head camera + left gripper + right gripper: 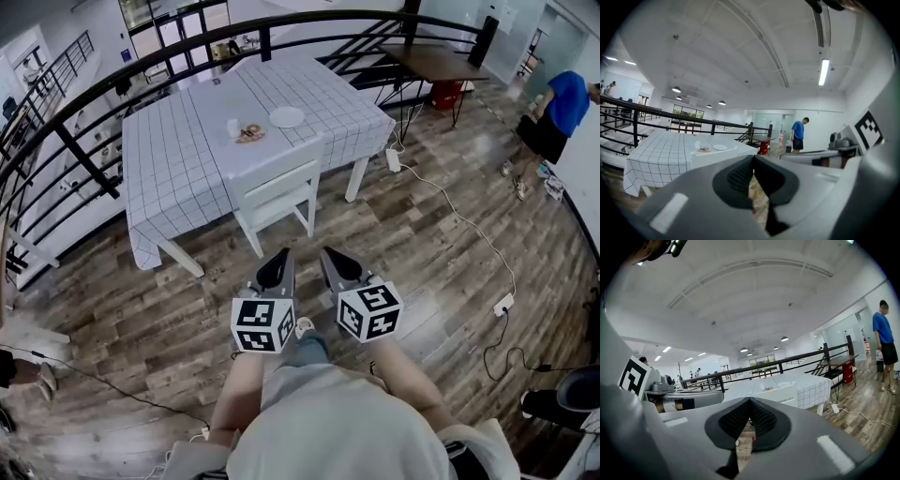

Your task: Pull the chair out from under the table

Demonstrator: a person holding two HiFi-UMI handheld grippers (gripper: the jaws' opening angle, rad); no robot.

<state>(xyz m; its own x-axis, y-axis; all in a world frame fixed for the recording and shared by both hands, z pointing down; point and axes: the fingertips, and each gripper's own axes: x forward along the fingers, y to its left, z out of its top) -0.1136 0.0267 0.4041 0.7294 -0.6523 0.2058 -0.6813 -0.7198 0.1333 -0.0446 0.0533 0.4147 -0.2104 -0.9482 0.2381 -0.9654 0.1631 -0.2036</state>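
A white chair [277,192] stands tucked at the near side of a table [178,141] covered with a white checked cloth; its backrest faces me. In the left gripper view the chair [712,155] shows ahead beside the table [665,157], and in the right gripper view the chair [780,392] sits just beyond the jaws. My left gripper [278,259] and right gripper [330,255] hang side by side over the wood floor, short of the chair, touching nothing. Both are shut with nothing between the jaws; the same shows for the left gripper [752,161] and right gripper [750,403] in their own views.
A plate [287,116], a cup [232,127] and a small dish of food [250,135] lie on the table. A black railing [84,155] curves behind it. A white cable with a power strip [503,305] crosses the floor at right. A person in blue [561,108] stands far right.
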